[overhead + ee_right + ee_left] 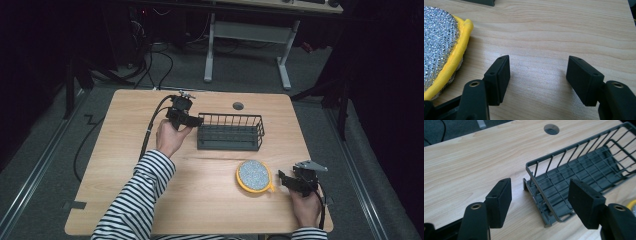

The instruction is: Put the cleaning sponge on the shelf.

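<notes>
While the high view is looking down on the table [200, 200], the left gripper [184, 118] is sitting just beside the left end of the dark wire basket [230, 131], and the right gripper [292, 181] is resting near the right front edge, just beside the round yellow-rimmed scouring pad [254, 175]. A striped sleeve [140, 200] is coming in from the bottom. In the left gripper view, the fingers [500, 200] are standing spread wide with nothing pinched; the basket's near corner [541, 202] is lying between and beyond them, not touching either pad. In the right gripper view, the fingers [499, 77] are spread too, gripping nothing, bare table between them; the pad [441, 47] is lying flat just left of the left finger.
</notes>
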{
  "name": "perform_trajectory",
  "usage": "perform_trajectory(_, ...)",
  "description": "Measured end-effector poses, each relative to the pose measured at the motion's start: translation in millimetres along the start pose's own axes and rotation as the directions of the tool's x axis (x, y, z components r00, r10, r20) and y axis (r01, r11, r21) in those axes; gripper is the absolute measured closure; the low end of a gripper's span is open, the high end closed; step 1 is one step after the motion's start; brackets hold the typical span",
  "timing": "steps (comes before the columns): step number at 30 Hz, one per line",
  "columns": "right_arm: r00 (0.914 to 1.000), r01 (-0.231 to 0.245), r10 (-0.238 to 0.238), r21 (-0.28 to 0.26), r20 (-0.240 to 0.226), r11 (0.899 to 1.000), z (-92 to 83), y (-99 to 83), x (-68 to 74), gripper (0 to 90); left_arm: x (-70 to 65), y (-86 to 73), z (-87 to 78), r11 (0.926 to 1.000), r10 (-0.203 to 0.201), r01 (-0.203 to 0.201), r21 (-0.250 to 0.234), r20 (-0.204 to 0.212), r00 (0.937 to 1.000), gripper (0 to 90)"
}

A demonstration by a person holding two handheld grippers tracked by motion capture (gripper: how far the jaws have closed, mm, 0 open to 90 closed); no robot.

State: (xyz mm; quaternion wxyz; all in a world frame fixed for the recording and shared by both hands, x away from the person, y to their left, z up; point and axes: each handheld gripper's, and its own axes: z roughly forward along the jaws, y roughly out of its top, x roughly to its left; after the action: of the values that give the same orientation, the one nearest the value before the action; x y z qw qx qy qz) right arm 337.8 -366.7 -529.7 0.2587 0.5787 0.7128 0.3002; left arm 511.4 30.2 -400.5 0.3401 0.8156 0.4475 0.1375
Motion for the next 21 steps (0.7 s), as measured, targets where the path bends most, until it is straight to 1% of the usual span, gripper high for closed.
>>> perform_trajectory(1,1.0,0.001,-0.001,-0.001,0.0,1.0,0.0,0.0,-0.1,35.9,-1.1,2.5,6.4,0.9999,0.0,0.001,0.015,-0.005,1.0,36.5)
perform_trajectory(2,1.0,0.001,-0.001,-0.001,0.0,1.0,0.0,0.0,-0.1,35.9,-1.1,2.5,6.4,0.9999,0.0,0.001,0.015,-0.005,1.0,36.7)
perform_trajectory(4,1.0,0.001,-0.001,0.0,0.0,1.0,0.0,0.0,-0.1,35.8,-2.4,4.6,12.1,0.9996,0.002,-0.001,0.028,-0.011,0.9999,36.8)
perform_trajectory(6,1.0,0.001,-0.001,0.0,0.0,1.0,0.0,-0.1,0.0,35.7,-3.8,6.8,19.9,0.9992,-0.005,0.005,0.04,-0.019,0.9998,36.9)
perform_trajectory(9,1.0,0.001,-0.001,0.0,0.0,1.0,0.0,-0.1,-0.1,35.7,-4.3,7.0,26.3,0.9991,-0.01,0.011,0.04,-0.02,0.9998,39.1)
perform_trajectory(11,1.0,0.001,-0.001,0.0,-0.001,1.0,0.0,-0.1,-0.1,35.7,-3.9,6.0,31.0,0.9982,-0.01,0.011,0.06,-0.024,0.9997,40.7)
perform_trajectory(12,1.0,0.001,-0.001,0.0,0.0,1.0,-0.1,-0.1,-0.1,35.7,-3.9,6.0,31.0,0.9982,-0.01,0.011,0.06,-0.024,0.9997,41.5)
perform_trajectory(13,1.0,0.001,-0.001,0.0,0.0,1.0,-0.1,-0.1,-0.1,35.7,-3.7,5.3,33.5,0.9974,-0.009,0.011,0.072,-0.028,0.9996,41.5)
perform_trajectory(15,1.0,0.001,-0.001,0.0,0.0,1.0,-0.1,-0.1,0.0,35.7,-3.5,3.7,38.6,0.9957,-0.003,0.007,0.092,-0.037,0.9993,45.3)
perform_trajectory(17,1.0,0.001,-0.001,0.0,-0.001,1.0,-0.1,-0.1,0.0,35.6,-3.9,3.2,41.3,0.9953,0.0,0.004,0.097,-0.042,0.9991,48.1)
perform_trajectory(21,1.0,0.001,-0.001,0.0,-0.001,1.0,-0.1,-0.1,0.0,35.6,-4.8,2.2,45.6,0.994,0.01,-0.004,0.109,-0.05,0.9987,50.5)
